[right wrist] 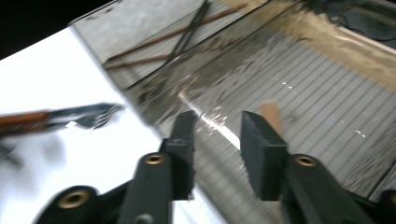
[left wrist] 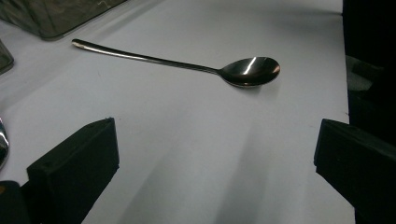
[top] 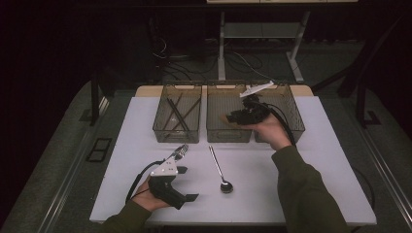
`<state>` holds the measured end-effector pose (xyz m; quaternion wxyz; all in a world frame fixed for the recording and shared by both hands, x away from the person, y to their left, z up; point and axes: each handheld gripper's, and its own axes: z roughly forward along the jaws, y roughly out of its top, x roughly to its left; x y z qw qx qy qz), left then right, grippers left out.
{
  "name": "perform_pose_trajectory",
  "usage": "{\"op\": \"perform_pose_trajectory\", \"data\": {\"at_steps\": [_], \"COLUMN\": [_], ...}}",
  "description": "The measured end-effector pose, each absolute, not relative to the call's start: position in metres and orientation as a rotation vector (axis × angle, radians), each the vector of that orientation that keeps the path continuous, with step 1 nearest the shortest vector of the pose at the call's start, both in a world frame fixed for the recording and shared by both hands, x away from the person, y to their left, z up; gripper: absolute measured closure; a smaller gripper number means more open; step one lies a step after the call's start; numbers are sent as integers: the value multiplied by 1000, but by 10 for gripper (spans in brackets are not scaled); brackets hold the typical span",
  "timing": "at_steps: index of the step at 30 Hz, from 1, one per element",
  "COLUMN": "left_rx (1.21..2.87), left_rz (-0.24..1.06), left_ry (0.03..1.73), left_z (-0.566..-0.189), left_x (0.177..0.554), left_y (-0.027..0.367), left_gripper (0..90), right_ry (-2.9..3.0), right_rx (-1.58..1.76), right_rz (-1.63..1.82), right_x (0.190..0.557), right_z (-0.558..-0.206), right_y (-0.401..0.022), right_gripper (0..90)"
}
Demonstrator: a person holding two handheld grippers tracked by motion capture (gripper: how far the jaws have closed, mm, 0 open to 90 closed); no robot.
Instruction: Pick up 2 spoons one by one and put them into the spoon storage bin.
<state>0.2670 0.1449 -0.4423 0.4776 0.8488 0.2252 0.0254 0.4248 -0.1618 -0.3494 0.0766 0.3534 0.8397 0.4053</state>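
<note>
lab | dark room | white table (top: pixel 291 194) | floor cables (top: pixel 170 58)

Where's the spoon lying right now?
In the high view the spoon lies on the white table, in front of the middle bin, just right of the left gripper.

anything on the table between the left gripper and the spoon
Nothing visible: in the left gripper view only bare white table lies between the left gripper, its jaws open, and the spoon.

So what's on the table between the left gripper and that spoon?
Nothing: in the left gripper view, bare white table runs from the left gripper, its jaws wide apart, up to the spoon. The high view agrees.
</note>
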Motion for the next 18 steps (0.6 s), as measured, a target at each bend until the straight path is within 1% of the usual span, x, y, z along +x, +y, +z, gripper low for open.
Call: {"op": "perform_pose_trajectory", "data": {"at_steps": [4,8,12,18], "left_rx": [2078,2081,2076,2083], "left_rz": [63,64,62,66], "left_ry": [551,554,560,557], "left_z": [-443,-443,-443,-443], "left_x": [267,267,267,268], "left_y": [145,145,144,144], "left_gripper": [0,0,0,0], "right_ry": [2555,2597,2637,2702], "right_rx": [999,944,913,868], "right_rz": [1222,1227,1227,1202], "right_x": [402,383,366,340], "right_z": [-352,-360,-368,-385], "right_y": [-165,-169,-171,-162], "right_gripper": [821,895,899,899]}}
